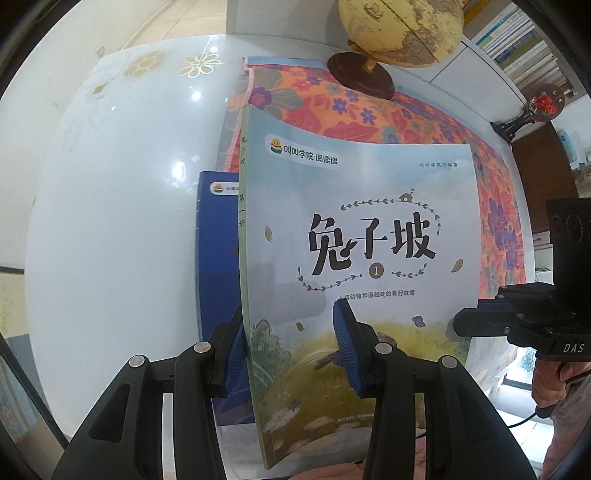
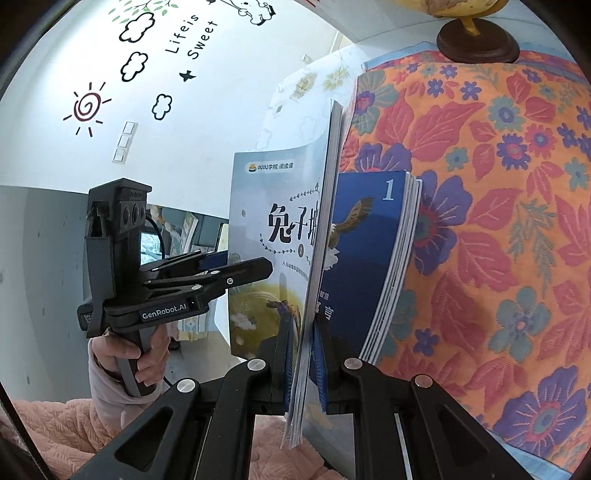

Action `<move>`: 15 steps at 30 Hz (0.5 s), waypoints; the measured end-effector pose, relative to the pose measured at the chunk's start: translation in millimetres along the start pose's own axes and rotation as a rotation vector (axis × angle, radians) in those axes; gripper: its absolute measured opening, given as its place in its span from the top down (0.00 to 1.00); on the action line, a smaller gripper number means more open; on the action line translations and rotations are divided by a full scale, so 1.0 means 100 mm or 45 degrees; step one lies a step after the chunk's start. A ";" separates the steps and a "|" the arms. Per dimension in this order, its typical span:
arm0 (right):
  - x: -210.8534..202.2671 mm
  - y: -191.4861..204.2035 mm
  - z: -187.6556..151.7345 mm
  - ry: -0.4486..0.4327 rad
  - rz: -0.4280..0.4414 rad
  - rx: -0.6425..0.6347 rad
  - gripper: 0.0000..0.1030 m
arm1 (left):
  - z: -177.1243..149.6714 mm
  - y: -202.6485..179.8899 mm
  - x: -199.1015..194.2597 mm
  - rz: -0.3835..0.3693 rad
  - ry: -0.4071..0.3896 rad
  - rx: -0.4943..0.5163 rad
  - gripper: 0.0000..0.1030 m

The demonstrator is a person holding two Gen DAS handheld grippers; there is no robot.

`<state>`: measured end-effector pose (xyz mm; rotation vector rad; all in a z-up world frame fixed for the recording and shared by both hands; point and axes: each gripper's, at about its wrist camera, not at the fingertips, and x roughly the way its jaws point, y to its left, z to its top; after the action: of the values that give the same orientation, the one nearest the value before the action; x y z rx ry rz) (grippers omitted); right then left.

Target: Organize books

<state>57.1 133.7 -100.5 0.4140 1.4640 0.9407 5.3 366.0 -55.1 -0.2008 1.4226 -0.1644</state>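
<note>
My left gripper (image 1: 291, 354) and right gripper (image 2: 304, 365) clamp two books: pale book (image 1: 369, 240), blue book (image 2: 362, 258).

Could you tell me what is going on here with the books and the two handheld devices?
A person is sorting books with a tool in each hand. The right tool is shut on the open edge of a pale blue picture book, holding it up. The left tool straddles its spine side. A dark blue book sits behind it, above a flowered cloth bearing a globe.
</note>
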 end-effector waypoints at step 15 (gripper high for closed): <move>0.22 -0.05 -0.01 0.025 -0.028 0.084 0.88 | 0.06 0.22 0.19 -0.008 0.050 -0.009 0.61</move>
<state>54.0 146.9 -118.5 0.4371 1.5179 0.8830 14.0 383.2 -77.2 -0.2090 1.4616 -0.1697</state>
